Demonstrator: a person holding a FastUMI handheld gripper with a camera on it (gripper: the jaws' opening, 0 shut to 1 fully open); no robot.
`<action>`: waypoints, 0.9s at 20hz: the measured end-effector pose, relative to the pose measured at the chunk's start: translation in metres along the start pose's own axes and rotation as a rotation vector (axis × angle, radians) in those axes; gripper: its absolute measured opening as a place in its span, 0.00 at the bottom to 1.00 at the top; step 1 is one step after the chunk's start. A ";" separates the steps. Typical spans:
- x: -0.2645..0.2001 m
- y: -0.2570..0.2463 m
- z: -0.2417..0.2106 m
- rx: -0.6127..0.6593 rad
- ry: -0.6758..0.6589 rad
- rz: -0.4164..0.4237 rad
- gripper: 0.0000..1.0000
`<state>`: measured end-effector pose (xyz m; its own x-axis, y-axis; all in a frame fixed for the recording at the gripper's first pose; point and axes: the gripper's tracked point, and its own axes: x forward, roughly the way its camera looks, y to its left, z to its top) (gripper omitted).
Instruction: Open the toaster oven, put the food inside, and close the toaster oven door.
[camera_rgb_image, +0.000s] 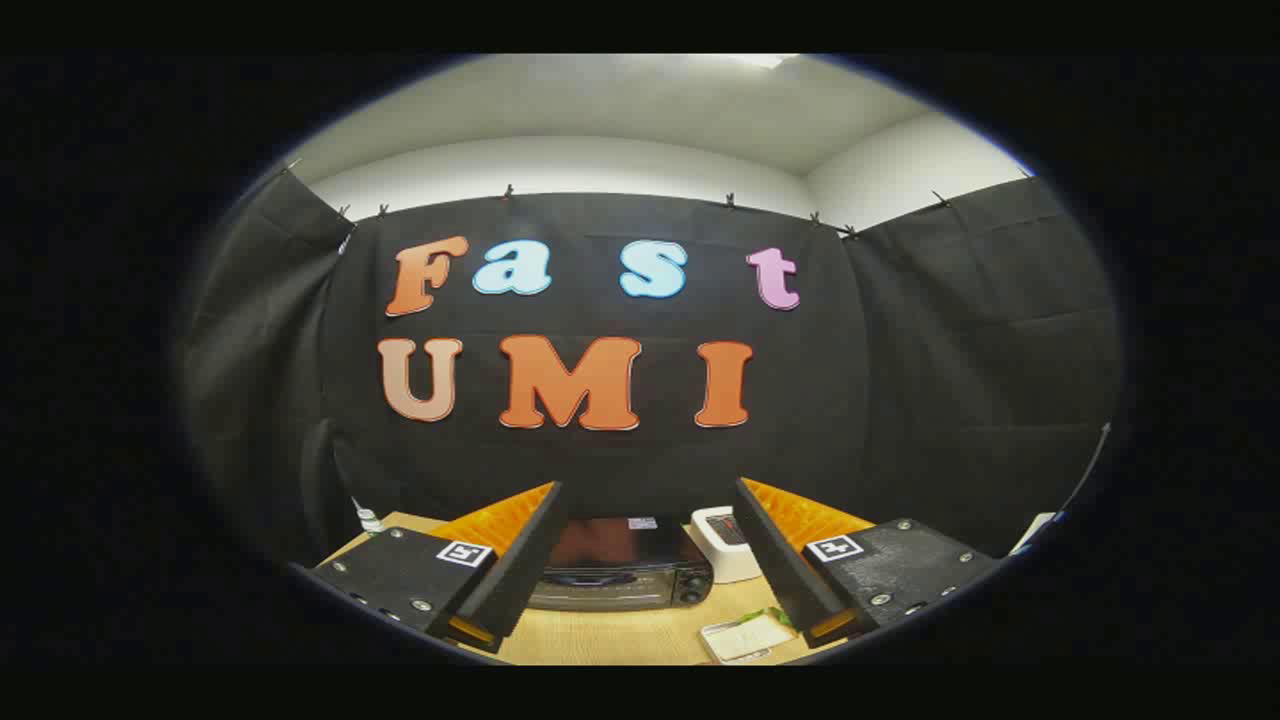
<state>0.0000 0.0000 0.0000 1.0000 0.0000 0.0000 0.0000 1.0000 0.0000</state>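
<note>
**Mia:** Where is the toaster oven (622, 566)?

**Ben:** It sits on the wooden table (600, 635), near the back edge, close to the black cloth wall. It shows between the two fingers and a good way beyond them. Its door looks shut.

**Mia:** What is the gripper (648, 520) doing?

**Ben:** Its fingers are wide apart. Nothing is between them. It hangs up high over the near side of the table.

**Mia:** So what comes first?

**Ben:** I think the door has to be opened. That step is not done yet.

**Mia:** How do we do it well?

**Ben:** Go down and forward, slow and straight, and keep the oven in the middle of the gap. I guess the handle is the long bar across the front. I can't tell for sure, it is small from here. Pinch it in the middle, not at one end, so the door does not twist. Then pull gently, so the oven does not slide.

**Mia:** And the food?

**Ben:** A flat white tray (746, 638) lies at the near edge of the table, by the right finger, with something green beside it. That may be the food. I can't be sure. A white box (722, 548) stands just beside the oven. Don't bump it.
</note>
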 end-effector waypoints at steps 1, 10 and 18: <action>0.001 0.001 0.000 0.003 0.000 0.002 0.98; 0.003 0.012 -0.006 0.000 0.009 0.024 0.98; 0.006 0.017 -0.012 0.002 0.014 0.032 0.98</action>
<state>0.0059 0.0166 -0.0122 0.9994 0.0321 -0.0139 -0.0321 0.9995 0.0024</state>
